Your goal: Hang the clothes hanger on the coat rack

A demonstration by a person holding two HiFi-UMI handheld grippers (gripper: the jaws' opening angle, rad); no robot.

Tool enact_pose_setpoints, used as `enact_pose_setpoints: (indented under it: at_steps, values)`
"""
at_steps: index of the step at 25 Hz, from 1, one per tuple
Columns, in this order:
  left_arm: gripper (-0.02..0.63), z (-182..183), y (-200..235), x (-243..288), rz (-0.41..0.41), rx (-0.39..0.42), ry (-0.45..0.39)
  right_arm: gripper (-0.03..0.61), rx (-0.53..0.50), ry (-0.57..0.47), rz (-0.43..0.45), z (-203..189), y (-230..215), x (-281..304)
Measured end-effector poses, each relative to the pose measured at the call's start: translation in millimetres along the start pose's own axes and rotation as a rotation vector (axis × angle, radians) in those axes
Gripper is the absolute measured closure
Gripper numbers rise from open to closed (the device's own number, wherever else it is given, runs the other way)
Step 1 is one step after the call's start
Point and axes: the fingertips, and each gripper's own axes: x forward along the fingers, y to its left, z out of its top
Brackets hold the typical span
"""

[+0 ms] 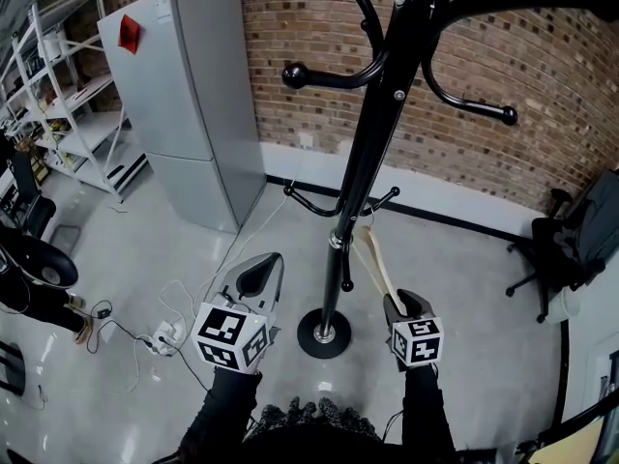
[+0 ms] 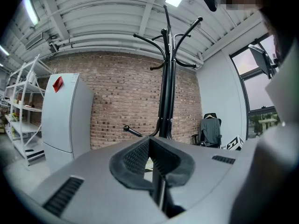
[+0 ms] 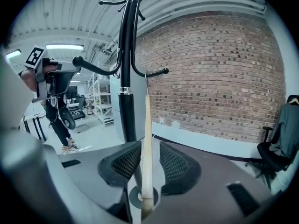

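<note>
Hanger x1, rack x1, L gripper + R gripper.

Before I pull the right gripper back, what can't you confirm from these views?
- Whether the hook of the hanger is seated on a peg of the coat rack: too small in the head view, edge-on in the right gripper view.
- Lower end of the hanger: hidden by the right gripper in the head view.
- Top of the coat rack: cut off by the head view's upper edge.
</note>
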Motion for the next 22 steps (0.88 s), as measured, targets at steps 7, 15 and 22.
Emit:
enact_pose_setpoints:
  at_steps: [7, 15, 22]
  values:
    - [0.611, 6.4, -3.8, 0.3, -0.026, 0.007, -0.015, 0.391, 0.006, -0.061, -0.016, 28.4, -1.9, -18.7]
    - [0.611, 20.8, -11.7, 8.6, -0.06, 0.02, -0.054, 0.393, -0.012, -0.241, -0.024, 118.2, 24.9, -53.7]
    - [0.611, 16.4, -12.6, 15.3, -0.083, 0.012, -0.051, 0.537, -0.065, -0.403, -0.068, 176.6, 37.5, -101.4]
